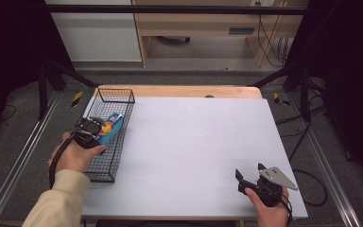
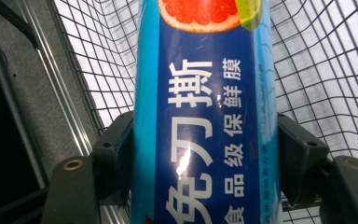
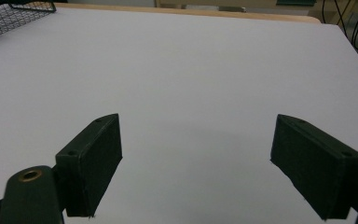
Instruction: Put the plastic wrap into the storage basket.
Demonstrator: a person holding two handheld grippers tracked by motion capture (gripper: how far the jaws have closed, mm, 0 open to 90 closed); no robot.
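**Box clamped over the basket**

Though well apart from the right tongs (image 1: 248, 174), clamped already in the left tongs (image 1: 93, 128): blue box (image 2: 205, 121), pinched across its narrow sides, held within the wire basket (image 1: 105, 176) at the table's left edge. Long axis running straight ahead along the basket's length. Far right of the basket, right tongs spread wide, empty, over the bare white table (image 3: 205, 74).
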